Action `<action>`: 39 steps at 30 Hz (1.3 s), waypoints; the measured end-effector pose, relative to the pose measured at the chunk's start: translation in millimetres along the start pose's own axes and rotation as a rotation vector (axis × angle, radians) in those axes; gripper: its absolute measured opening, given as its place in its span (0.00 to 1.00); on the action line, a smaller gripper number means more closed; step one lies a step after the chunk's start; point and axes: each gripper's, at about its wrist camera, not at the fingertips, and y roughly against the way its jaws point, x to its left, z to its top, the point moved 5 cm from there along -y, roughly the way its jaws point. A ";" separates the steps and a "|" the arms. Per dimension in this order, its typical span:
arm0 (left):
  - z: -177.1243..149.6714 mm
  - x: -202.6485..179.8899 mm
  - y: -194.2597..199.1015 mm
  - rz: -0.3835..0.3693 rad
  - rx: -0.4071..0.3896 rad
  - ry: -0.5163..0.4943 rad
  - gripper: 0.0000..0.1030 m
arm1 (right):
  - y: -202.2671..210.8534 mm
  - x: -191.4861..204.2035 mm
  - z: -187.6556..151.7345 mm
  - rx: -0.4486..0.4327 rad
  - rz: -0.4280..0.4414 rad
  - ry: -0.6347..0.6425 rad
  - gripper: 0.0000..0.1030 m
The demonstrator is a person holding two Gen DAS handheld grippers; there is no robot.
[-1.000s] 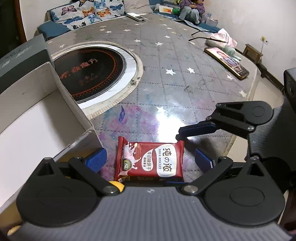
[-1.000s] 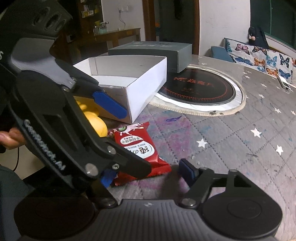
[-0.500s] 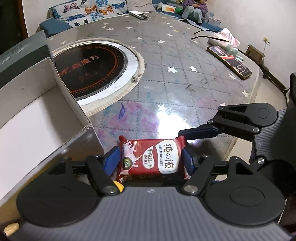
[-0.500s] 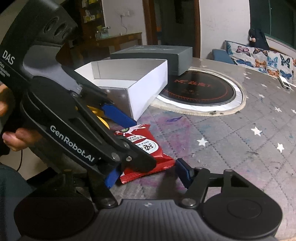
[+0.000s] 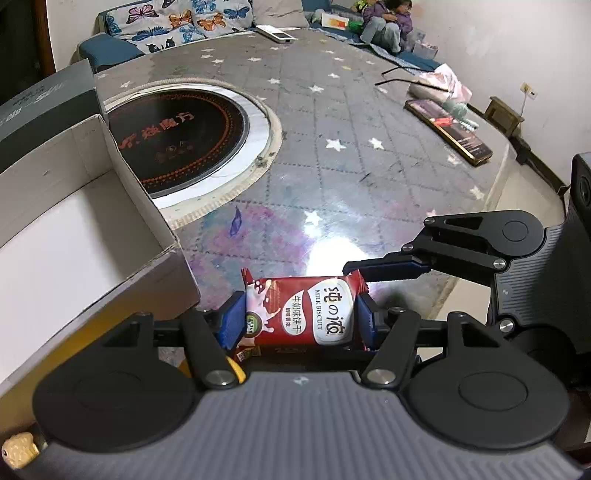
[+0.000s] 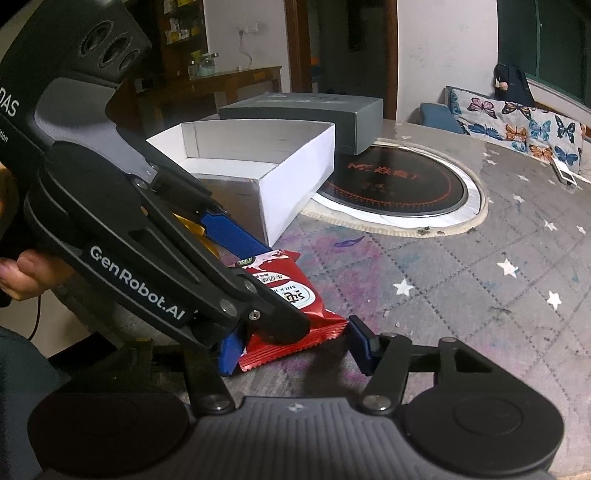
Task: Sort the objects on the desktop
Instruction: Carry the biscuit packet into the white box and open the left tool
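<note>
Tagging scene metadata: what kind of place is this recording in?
Most likely a home living or dining room. A round table has a built-in induction hotpot cooktop, a butterfly-print sofa cushion sits behind it, and children are on the seating at the back.

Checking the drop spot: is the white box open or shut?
Open: the white box has no lid, and its pale inside floor shows.

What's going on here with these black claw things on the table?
A person is sorting table clutter with two hand-held grippers. The left gripper has its blue pads shut on a red milk biscuit packet near the table edge. The right gripper hangs open just beside it. An open white box sits close by, likely the packet's destination.
</note>
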 end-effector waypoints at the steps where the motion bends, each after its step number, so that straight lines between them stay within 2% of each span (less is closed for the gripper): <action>1: 1.0 -1.1 3.4 -0.002 -0.009 -0.001 0.61 | 2.6 0.8 1.3 -0.001 -0.003 0.005 0.58; 11: 21.4 -5.4 58.0 -0.002 -0.131 0.000 0.61 | 37.6 15.2 37.1 -0.057 -0.041 0.115 0.58; 17: 40.1 18.4 93.0 0.075 -0.212 -0.016 0.61 | 40.4 28.8 79.3 -0.129 -0.043 0.203 0.58; 22: 51.9 66.3 98.4 0.144 -0.209 0.020 0.61 | 5.6 39.9 117.1 -0.163 -0.013 0.256 0.57; 28: 61.9 130.7 86.7 0.195 -0.180 0.101 0.61 | -54.8 48.1 152.3 -0.146 0.048 0.272 0.57; 35: 52.6 185.8 55.2 0.199 -0.114 0.220 0.61 | -121.0 50.9 171.2 -0.055 0.110 0.329 0.57; 39: 47.2 204.3 41.1 0.199 -0.086 0.271 0.61 | -147.7 56.1 171.2 0.002 0.108 0.366 0.58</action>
